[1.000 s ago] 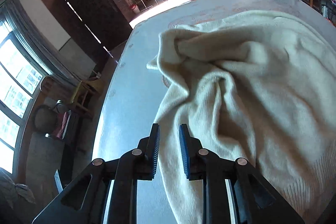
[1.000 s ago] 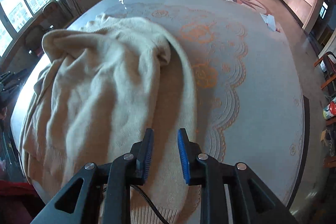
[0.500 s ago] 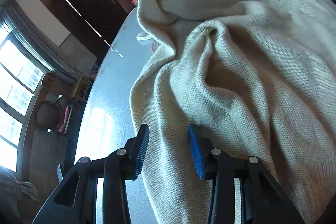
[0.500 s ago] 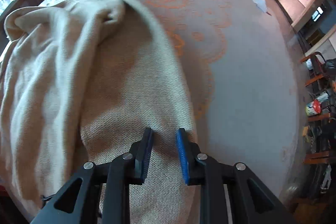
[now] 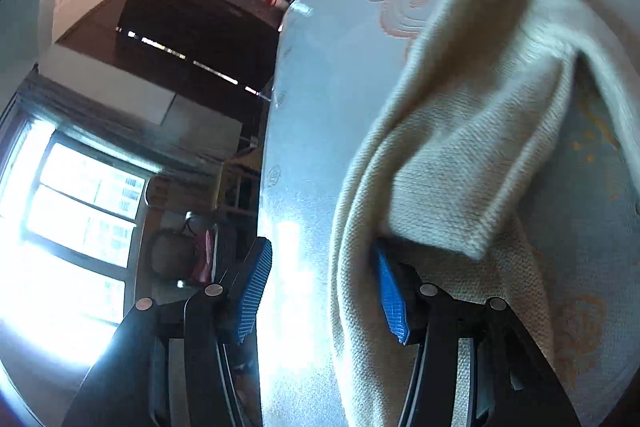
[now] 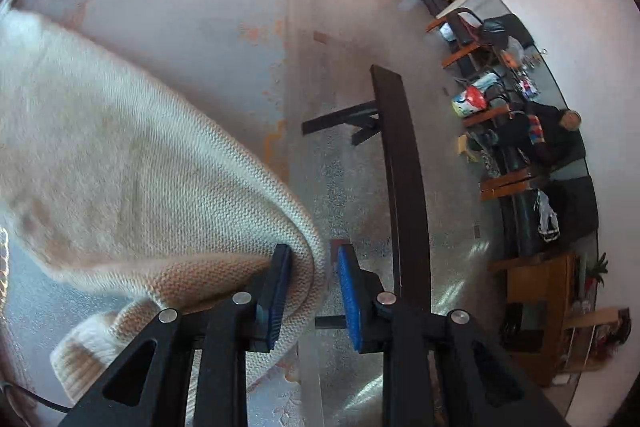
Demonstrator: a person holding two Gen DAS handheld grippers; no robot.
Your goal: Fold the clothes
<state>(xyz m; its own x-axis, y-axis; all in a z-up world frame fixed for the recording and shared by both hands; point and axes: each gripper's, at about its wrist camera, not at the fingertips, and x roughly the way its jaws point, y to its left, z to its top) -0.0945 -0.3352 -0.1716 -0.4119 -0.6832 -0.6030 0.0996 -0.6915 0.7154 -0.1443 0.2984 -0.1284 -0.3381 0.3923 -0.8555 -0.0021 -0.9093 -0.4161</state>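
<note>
We judge this the opening step: both grippers are positioning for a hold on the cream knitted sweater (image 5: 460, 147), rumpled on the pale patterned surface (image 5: 312, 131). Our left gripper (image 5: 320, 291) has its fingers opening, a sweater edge between them, unpinched. Our right gripper (image 6: 310, 291) has fingers narrowly spread; a fold (image 6: 304, 267) touches only one. Next, both must close before lifting and spreading it flat.

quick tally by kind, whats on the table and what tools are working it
cream knit sweater: 1
tables: 1
grippers: 2, the left gripper with its jaws opening around a sweater fold, and the right gripper with a fold between its jaws
total: 4
</note>
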